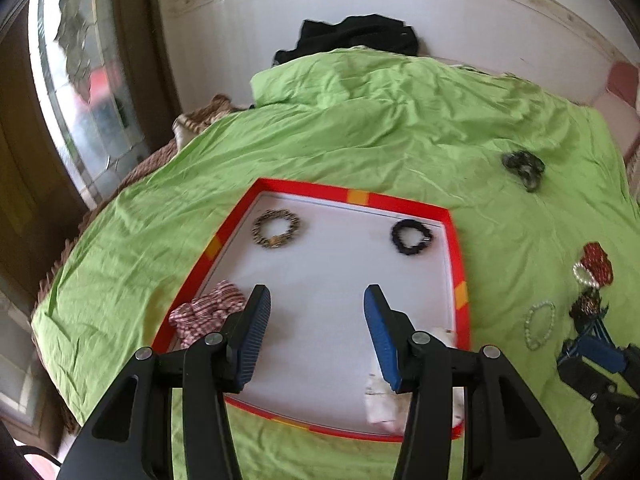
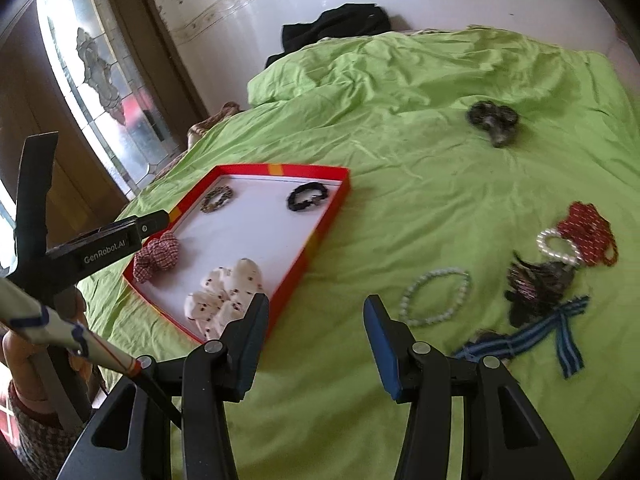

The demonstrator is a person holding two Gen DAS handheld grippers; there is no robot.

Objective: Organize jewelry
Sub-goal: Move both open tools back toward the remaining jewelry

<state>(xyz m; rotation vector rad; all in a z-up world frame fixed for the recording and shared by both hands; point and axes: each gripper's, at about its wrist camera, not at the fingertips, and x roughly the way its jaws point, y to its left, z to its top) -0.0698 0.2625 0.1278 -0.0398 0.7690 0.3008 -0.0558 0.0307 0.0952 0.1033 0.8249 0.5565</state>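
While white lettering reading "GenRobot.AI" shows on the black arm of the left tongs (image 2: 154, 222) in the right wrist view, no other writing can be read. Both tongs have black frames and ribbed blue pads. The left tongs (image 1: 317, 322) hang over the tray with their jaws apart and nothing between them; the right tongs (image 2: 316, 332) hang over the bare sheet beside the tray, jaws likewise apart and empty.

A shallow rectangular tray (image 1: 400, 200), red-rimmed with orange patches and a smooth white floor, lies on the crumpled lime-green bed sheet (image 1: 360, 136), its long axis running away from the cameras toward the wall. Inside it, a speckled beaded bracelet (image 1: 276, 229) sits at the far left corner, a dark bead bracelet (image 1: 412, 237) at the far right corner, a red checked fabric scrunchie (image 1: 206, 314) against the near left rim and a white spotted scrunchie (image 2: 226, 300) at the near right corner.

On the sheet toward the bed's right edge lie a pale bead bracelet (image 2: 436, 296), a pearl bracelet (image 2: 558, 247) touching a red spotted scrunchie (image 2: 588, 232), a dark ruffled scrunchie (image 2: 536, 284) and a blue striped ribbon (image 2: 532, 340). A grey patterned scrunchie (image 2: 494, 120) lies apart, farther up the bed.
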